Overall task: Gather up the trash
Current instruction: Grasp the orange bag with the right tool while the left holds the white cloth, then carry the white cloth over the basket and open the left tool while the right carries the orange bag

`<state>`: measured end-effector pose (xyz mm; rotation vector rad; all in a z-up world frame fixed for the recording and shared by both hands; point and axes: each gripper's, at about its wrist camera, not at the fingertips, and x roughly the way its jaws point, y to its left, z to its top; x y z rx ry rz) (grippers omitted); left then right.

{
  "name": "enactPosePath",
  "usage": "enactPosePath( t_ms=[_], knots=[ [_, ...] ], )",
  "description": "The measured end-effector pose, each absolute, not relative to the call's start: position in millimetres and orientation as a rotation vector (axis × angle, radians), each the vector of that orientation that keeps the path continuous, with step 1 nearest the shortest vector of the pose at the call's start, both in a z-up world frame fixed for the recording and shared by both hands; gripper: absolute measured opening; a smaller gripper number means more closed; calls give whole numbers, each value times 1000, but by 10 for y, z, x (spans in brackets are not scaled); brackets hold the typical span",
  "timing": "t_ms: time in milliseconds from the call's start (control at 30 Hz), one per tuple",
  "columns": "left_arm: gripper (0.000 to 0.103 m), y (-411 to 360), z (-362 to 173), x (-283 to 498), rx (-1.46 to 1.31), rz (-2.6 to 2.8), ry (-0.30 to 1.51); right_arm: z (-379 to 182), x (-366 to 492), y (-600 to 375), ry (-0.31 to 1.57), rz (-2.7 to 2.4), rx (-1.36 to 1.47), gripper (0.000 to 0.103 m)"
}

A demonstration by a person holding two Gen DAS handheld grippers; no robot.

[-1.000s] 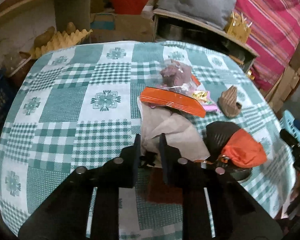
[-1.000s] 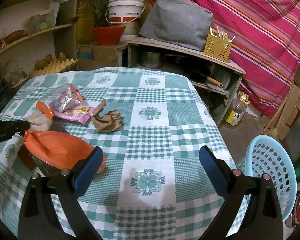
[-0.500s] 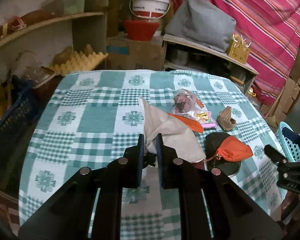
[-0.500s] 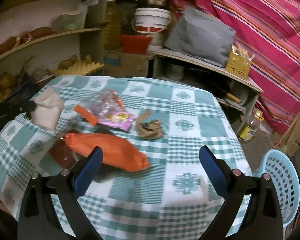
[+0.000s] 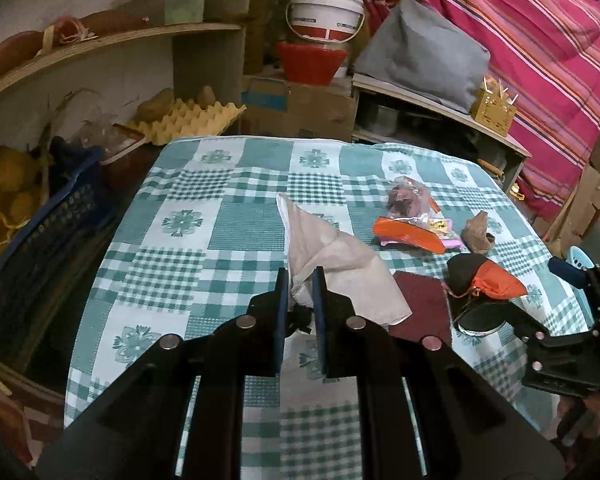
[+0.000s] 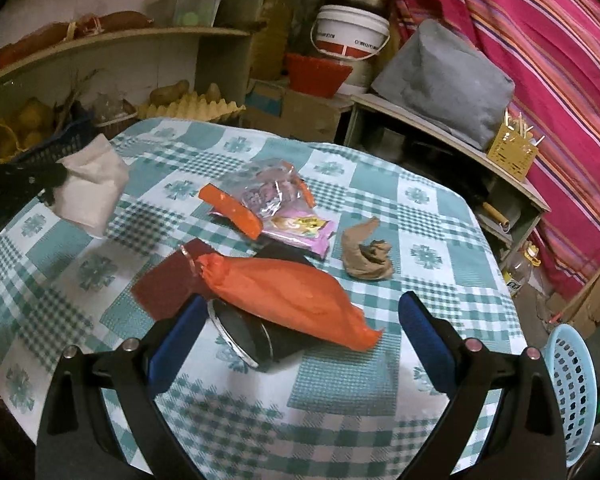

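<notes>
Tissue (image 5: 332,264) clamped in your left gripper (image 5: 300,276).
Your right gripper (image 6: 300,320) gapes wide just before the orange bag (image 6: 284,296).

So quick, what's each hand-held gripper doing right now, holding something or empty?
Left hand-held gripper: closed on the white paper napkin, lifted off the table.
Right hand-held gripper: open, holding nothing.

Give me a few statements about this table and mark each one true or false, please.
1. The left gripper pinches a white paper. True.
2. The right gripper is clamped on the orange bag. False: its jaws stand wide open.
3. A blue basket sits on the tablecloth. False: it stands beside the table, lower down.
4. A crumpled brown paper lies on the cloth. True.
5. The white paper lies flat on the cloth. False: it hangs lifted.
</notes>
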<state>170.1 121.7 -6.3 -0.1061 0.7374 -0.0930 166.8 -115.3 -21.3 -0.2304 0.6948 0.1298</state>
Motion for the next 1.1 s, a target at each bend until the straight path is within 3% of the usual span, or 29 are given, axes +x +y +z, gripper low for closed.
enactPosePath(
  t_ms=[400, 467, 600, 633, 800, 1100],
  knots=[
    [11, 1217, -50, 1694, -119, -101, 735, -299, 1840, -1017, 732, 107, -240, 93],
    [11, 1222, -54, 1699, -124, -101, 734, -295, 1867, -1022, 739, 115, -231, 86],
    [11, 1224, -39, 1691, -132, -97, 726, -264, 1913, -1072, 756, 142, -190, 63],
    [11, 1229, -36, 1694, -132, -96, 724, -259, 1921, -1081, 759, 147, -184, 53],
    [11, 1218, -21, 1695, -130, -97, 719, -268, 1966, -1158, 776, 173, -140, 28],
    [11, 1201, 24, 1713, -137, -98, 710, -150, 1976, -1331, 727, 157, -123, 16]
  ],
)
